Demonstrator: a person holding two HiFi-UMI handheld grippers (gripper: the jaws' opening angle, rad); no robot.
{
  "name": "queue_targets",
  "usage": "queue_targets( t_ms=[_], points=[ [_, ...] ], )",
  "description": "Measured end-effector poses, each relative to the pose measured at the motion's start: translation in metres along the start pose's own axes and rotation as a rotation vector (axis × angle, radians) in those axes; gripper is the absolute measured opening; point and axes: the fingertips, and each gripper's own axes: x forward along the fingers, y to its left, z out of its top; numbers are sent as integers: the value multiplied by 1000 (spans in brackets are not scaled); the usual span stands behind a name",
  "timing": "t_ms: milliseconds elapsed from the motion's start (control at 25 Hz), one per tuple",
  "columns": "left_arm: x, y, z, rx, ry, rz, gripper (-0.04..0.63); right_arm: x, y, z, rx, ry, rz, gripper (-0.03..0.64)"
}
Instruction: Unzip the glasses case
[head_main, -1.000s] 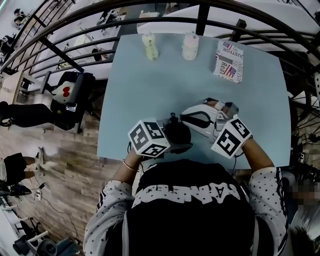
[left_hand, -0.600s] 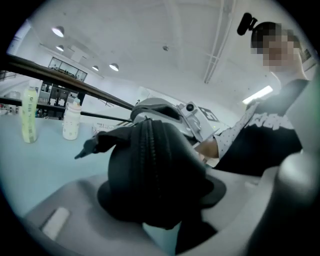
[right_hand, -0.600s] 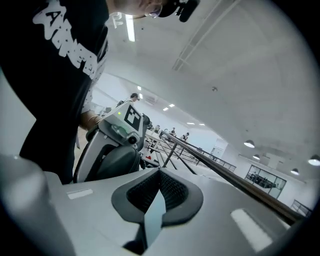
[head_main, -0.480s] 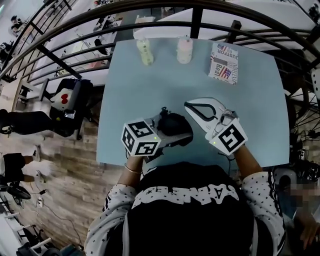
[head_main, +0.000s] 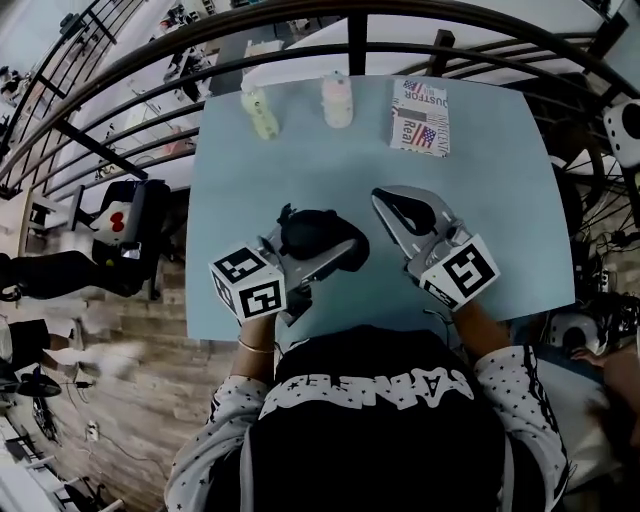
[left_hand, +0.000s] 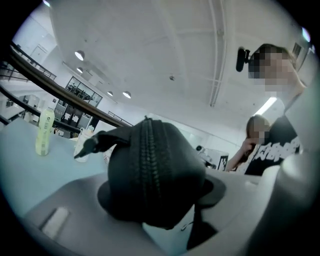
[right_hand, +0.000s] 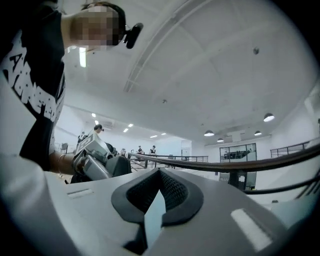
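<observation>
Over the table (head_main: 500, 180), left gripper (head_main: 335, 252) clamps the glasses case (head_main: 308, 232); right gripper (head_main: 392, 203) closed.

The glasses case (head_main: 312, 232) is black, soft-looking and rounded. It is clamped between the jaws of the left gripper (head_main: 338, 256), over the near part of the light blue table (head_main: 500, 200). In the left gripper view its zipper (left_hand: 148, 165) runs up over the top of the bulge, its teeth meshed along the visible stretch. 1 black pull tab (left_hand: 92, 143) sticks out to the left.
</observation>
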Motion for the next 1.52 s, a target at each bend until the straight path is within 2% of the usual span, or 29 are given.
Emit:
queue_targets(
  t_ms=[160,360,720,1520],
  points=[
    [6,-3,12,-36,-54,0,0,-19,-21,2,133,-42,-89,5],
    [16,-4,15,-61,-69,3,0,-38,-36,2,182,-67,-159,5],
    [22,-3,12,-71,-72,35,0,-55,-41,-5,193,-55,-210,4],
    [29,4,12,-61,-46,19,0,-56,-50,-8,184,-34,-233,3]
  ],
)
